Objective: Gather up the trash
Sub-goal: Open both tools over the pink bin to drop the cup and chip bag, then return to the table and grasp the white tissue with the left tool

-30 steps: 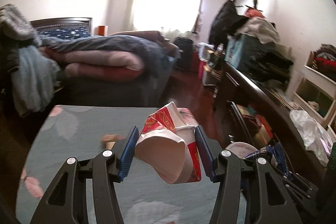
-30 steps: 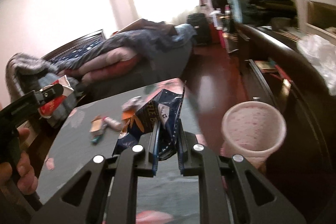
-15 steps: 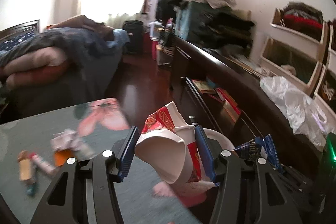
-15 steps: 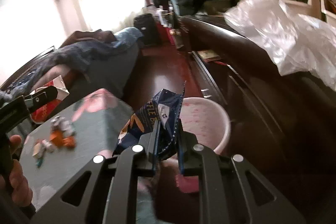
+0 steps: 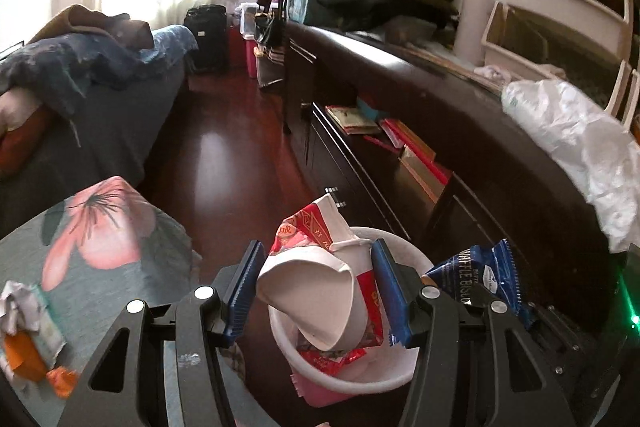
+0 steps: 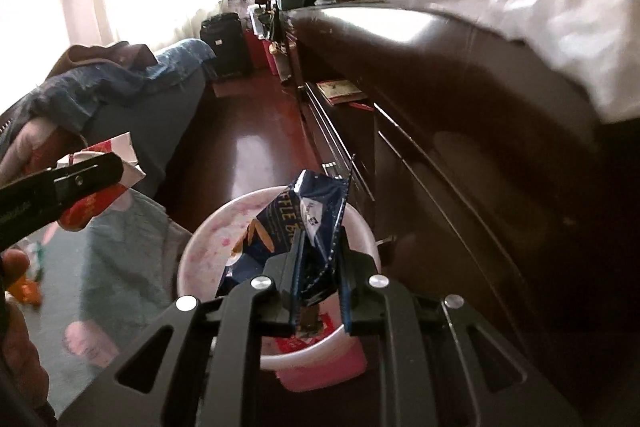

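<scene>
Holding both pieces of trash over the pink bin (image 5: 384, 385) — drop step in hand. Best practice, by my judgement: centre each load over the opening before letting go, and release one at a time so the light wrappers do not knock each other past the rim.

Left gripper (image 5: 316, 291): fingers fairly wide, blue pads pressing both sides of the crushed red-and-white paper cup (image 5: 320, 283); cup hangs above the bin mouth, where a red wrapper (image 5: 330, 357) already lies.

Right gripper (image 6: 318, 279): fingers nearly closed, pinching the blue biscuit wrapper (image 6: 304, 223) directly over the bin (image 6: 200, 247).

More scraps (image 5: 24, 331) lie on the floral tablecloth (image 5: 104, 227) — not yet collected.
</scene>
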`<action>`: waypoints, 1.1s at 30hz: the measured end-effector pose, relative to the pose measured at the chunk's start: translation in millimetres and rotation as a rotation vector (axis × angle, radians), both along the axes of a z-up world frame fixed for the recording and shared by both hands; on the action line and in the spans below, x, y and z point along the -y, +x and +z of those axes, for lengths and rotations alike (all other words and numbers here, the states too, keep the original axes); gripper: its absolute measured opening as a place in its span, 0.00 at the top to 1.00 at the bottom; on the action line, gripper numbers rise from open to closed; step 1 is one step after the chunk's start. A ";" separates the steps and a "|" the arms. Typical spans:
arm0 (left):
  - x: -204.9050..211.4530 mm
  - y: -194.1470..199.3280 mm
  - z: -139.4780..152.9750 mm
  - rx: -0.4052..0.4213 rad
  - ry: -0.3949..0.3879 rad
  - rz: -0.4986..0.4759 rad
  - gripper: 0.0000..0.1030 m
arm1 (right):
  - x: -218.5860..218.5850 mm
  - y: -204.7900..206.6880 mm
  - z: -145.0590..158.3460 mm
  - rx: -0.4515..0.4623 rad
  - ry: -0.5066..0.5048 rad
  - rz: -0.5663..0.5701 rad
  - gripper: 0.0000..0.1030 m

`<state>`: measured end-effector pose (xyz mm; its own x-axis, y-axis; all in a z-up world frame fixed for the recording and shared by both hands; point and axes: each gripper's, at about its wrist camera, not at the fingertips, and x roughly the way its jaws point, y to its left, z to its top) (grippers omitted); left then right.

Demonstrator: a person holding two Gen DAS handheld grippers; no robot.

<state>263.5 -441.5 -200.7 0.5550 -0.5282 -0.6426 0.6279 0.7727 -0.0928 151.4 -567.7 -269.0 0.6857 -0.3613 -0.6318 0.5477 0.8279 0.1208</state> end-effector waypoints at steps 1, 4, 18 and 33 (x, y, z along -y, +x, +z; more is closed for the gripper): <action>2.7 2.4 -3.1 -0.005 0.007 -0.001 0.46 | 1.2 5.2 -3.3 -0.004 -0.004 -0.001 0.81; 9.0 10.1 -11.2 -0.015 0.008 -0.002 0.37 | 3.8 15.7 -12.7 -0.012 -0.013 0.002 0.75; -20.5 12.5 1.6 -0.005 -0.045 0.060 0.14 | -9.1 13.2 -13.3 -0.004 0.021 0.039 0.49; -165.8 3.6 27.5 0.146 0.130 0.503 0.04 | -112.5 -14.1 49.4 0.076 0.005 0.286 0.26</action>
<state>267.2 -275.7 -173.2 0.8074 -0.0951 -0.5823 0.1766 0.9806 0.0846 137.4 -455.3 -219.5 0.8049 -0.1433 -0.5759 0.2812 0.9466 0.1575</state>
